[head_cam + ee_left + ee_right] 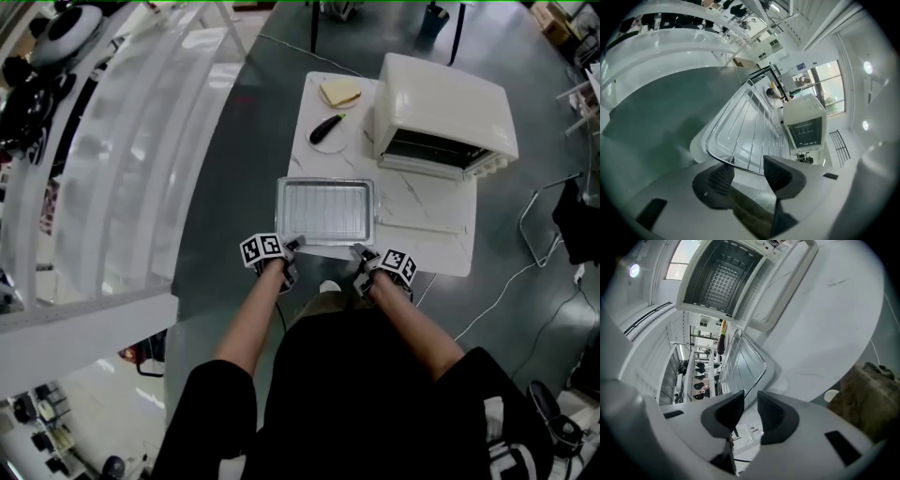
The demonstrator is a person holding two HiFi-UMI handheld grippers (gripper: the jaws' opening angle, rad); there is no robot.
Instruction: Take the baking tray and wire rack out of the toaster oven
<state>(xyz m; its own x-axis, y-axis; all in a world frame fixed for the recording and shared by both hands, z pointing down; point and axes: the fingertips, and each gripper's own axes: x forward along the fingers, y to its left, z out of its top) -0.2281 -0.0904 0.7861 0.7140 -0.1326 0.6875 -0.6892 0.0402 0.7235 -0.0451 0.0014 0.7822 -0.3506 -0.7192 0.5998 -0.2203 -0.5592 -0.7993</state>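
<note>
The silver baking tray lies at the near edge of the white table, with the wire rack resting in it. My left gripper is at the tray's near left corner. In the left gripper view my left gripper is open, with the tray rim crossing between its pads and the rack wires beyond. My right gripper is at the near right corner. In the right gripper view my right gripper is shut on the tray rim.
The cream toaster oven stands at the table's far right with its door folded down towards the tray; its cavity shows inside. A slice of bread and a black-handled knife lie at the far left. A cable runs over the floor.
</note>
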